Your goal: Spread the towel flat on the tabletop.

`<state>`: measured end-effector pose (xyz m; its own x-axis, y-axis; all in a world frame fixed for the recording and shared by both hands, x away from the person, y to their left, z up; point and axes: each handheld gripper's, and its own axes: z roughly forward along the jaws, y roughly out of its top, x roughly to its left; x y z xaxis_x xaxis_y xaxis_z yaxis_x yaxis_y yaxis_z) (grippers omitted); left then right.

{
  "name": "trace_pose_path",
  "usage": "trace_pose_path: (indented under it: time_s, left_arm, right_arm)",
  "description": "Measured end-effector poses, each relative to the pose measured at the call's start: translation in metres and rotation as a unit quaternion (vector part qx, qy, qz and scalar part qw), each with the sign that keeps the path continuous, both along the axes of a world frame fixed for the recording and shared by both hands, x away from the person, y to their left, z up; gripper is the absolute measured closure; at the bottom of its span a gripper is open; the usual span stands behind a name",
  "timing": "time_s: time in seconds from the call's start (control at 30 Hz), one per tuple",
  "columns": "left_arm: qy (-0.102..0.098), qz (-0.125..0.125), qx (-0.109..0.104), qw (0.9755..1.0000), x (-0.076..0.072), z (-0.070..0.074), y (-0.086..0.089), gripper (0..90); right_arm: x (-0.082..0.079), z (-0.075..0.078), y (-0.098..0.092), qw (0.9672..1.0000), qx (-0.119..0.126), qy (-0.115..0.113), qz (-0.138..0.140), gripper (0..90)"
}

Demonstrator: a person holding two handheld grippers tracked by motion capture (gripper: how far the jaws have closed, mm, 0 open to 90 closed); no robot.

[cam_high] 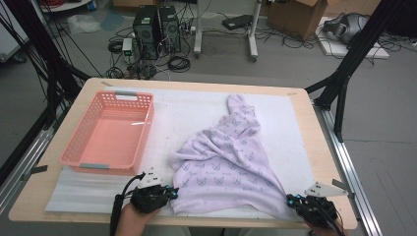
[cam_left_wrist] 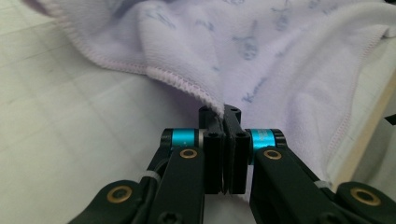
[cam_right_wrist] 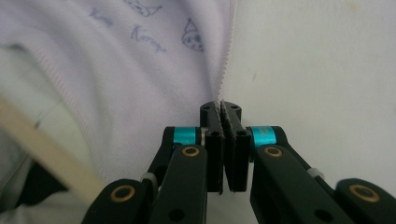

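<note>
A pale lilac towel (cam_high: 231, 157) printed with small figures lies crumpled on the white mat, one tip reaching toward the far edge. My left gripper (cam_high: 172, 192) is at the towel's near left corner. In the left gripper view its jaws are shut on the stitched hem of the towel (cam_left_wrist: 261, 79), and the left gripper (cam_left_wrist: 223, 112) pinches the edge between its pads. My right gripper (cam_high: 291, 200) is at the near right corner. The right gripper (cam_right_wrist: 220, 108) is shut on the hem of the towel (cam_right_wrist: 116, 70) there.
A pink plastic basket (cam_high: 74, 152) stands on the left part of the white mat (cam_high: 187, 110), with nothing in it. The wooden table edge (cam_high: 324, 147) runs close on the right. Computers, cables and a cardboard box sit on the floor beyond the table.
</note>
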<state>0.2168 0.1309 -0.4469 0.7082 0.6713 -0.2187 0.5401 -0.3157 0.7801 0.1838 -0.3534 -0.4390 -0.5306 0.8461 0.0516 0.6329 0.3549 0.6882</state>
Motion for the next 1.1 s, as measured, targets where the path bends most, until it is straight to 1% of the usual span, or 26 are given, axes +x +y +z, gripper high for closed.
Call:
trace_pose_path:
  time_s: [0.03, 0.1, 0.17, 0.23, 0.27, 0.3, 0.33, 0.37, 0.4, 0.43, 0.47, 0.5, 0.57, 0.63, 0.67, 0.77, 0.8, 0.83, 0.87, 0.9, 0.93, 0.97, 1.0, 1.03, 1.07, 1.1]
  left_arm:
    - [-0.002, -0.004, -0.002, 1.0, -0.003, 0.001, 0.004, 87.6]
    - [0.001, -0.009, -0.014, 0.9999, -0.008, 0.002, 0.01, 87.6]
    - [0.0, -0.016, -0.019, 0.9997, -0.013, 0.004, 0.013, 87.6]
    - [-0.001, -0.018, -0.03, 0.9994, -0.015, 0.005, 0.014, 87.2]
    - [-0.001, -0.016, -0.038, 0.9992, -0.014, 0.005, 0.014, 85.1]
    - [-0.002, -0.005, -0.042, 0.9991, -0.012, 0.005, 0.013, 73.1]
    - [0.001, 0.005, -0.048, 0.9988, -0.009, 0.005, 0.013, 59.4]
    - [0.002, 0.015, -0.055, 0.9984, -0.005, 0.005, 0.012, 53.0]
    - [-0.001, 0.025, -0.058, 0.998, -0.002, 0.005, 0.011, 50.5]
    - [-0.001, 0.034, -0.061, 0.9976, 0.001, 0.004, 0.01, 47.3]
    - [0.001, 0.038, -0.059, 0.9976, 0.005, 0.004, 0.008, 45.4]
    - [0.001, 0.039, -0.051, 0.9979, 0.009, 0.002, 0.006, 45.1]
    - [0.014, 0.046, -0.043, 0.9979, 0.018, -0.001, 0.0, 43.9]
    - [0.026, 0.043, -0.031, 0.9982, 0.024, -0.004, -0.008, 43.1]
    - [0.021, 0.041, -0.025, 0.9986, 0.025, -0.005, -0.011, 42.6]
    - [0.006, 0.036, 0.002, 0.9993, 0.026, -0.003, -0.02, 42.7]
    - [-0.005, 0.035, 0.012, 0.9993, 0.025, -0.004, -0.023, 43.9]
    - [-0.019, 0.036, 0.028, 0.9988, 0.024, -0.004, -0.025, 48.8]
    - [-0.032, 0.04, 0.044, 0.9977, 0.024, -0.004, -0.026, 57.6]
    - [-0.033, 0.042, 0.048, 0.9974, 0.026, -0.003, -0.024, 67.2]
    - [-0.022, 0.04, 0.041, 0.9981, 0.03, -0.003, -0.021, 75.1]
    - [-0.01, 0.039, 0.029, 0.9988, 0.034, -0.003, -0.02, 83.0]
    - [-0.009, 0.043, 0.028, 0.9986, 0.038, -0.002, -0.02, 84.2]
    - [-0.014, 0.048, 0.033, 0.9982, 0.041, -0.001, -0.021, 84.6]
    - [-0.018, 0.054, 0.033, 0.9978, 0.045, 0.0, -0.022, 84.9]
    - [-0.02, 0.059, 0.032, 0.9975, 0.05, 0.001, -0.023, 85.0]
  right_arm:
    - [-0.006, 0.0, -0.003, 1.0, 0.004, 0.003, 0.0, 88.1]
    - [-0.016, 0.0, -0.008, 0.9999, 0.01, 0.008, 0.005, 88.1]
    - [-0.024, 0.0, -0.009, 0.9995, 0.021, 0.02, 0.015, 88.1]
    - [-0.028, 0.001, -0.008, 0.9992, 0.02, 0.022, 0.026, 87.7]
    - [-0.029, 0.002, -0.006, 0.9994, 0.017, 0.018, 0.025, 85.3]
    - [-0.028, 0.004, -0.005, 0.9995, 0.017, 0.006, 0.025, 76.6]
    - [-0.027, 0.006, -0.004, 0.9995, 0.023, -0.005, 0.019, 70.8]
    - [-0.024, 0.009, -0.004, 0.9991, 0.034, -0.018, 0.018, 67.6]
    - [-0.021, 0.012, -0.003, 0.9984, 0.045, -0.031, 0.016, 64.6]
    - [-0.017, 0.014, -0.002, 0.9977, 0.049, -0.043, 0.015, 61.9]
    - [-0.012, 0.015, 0.001, 0.9973, 0.049, -0.051, 0.015, 60.3]
    - [-0.007, 0.015, 0.004, 0.997, 0.047, -0.059, 0.017, 58.4]
    - [0.007, 0.014, 0.013, 0.9969, 0.038, -0.066, 0.022, 56.2]
    - [0.023, 0.011, 0.023, 0.997, 0.029, -0.066, 0.027, 54.4]
    - [0.031, 0.009, 0.028, 0.9971, 0.027, -0.065, 0.028, 53.8]
    - [0.052, 0.003, 0.042, 0.9976, 0.016, -0.059, 0.034, 53.3]
    - [0.057, 0.0, 0.046, 0.9978, 0.011, -0.053, 0.037, 53.5]
    - [0.063, -0.002, 0.05, 0.998, 0.007, -0.049, 0.038, 54.4]
    - [0.067, -0.005, 0.054, 0.9981, 0.005, -0.045, 0.042, 57.2]
    - [0.071, -0.008, 0.058, 0.9981, 0.003, -0.04, 0.046, 58.5]
    - [0.074, -0.009, 0.059, 0.9982, 0.012, -0.044, 0.039, 65.0]
    - [0.077, -0.009, 0.06, 0.9983, 0.022, -0.038, 0.039, 73.8]
    - [0.08, -0.009, 0.06, 0.9981, 0.029, -0.034, 0.041, 82.4]
    - [0.084, -0.009, 0.06, 0.9981, 0.033, -0.029, 0.044, 84.2]
    - [0.087, -0.009, 0.06, 0.998, 0.031, -0.032, 0.044, 85.2]
    - [0.09, -0.008, 0.061, 0.9985, 0.021, -0.038, 0.034, 85.5]
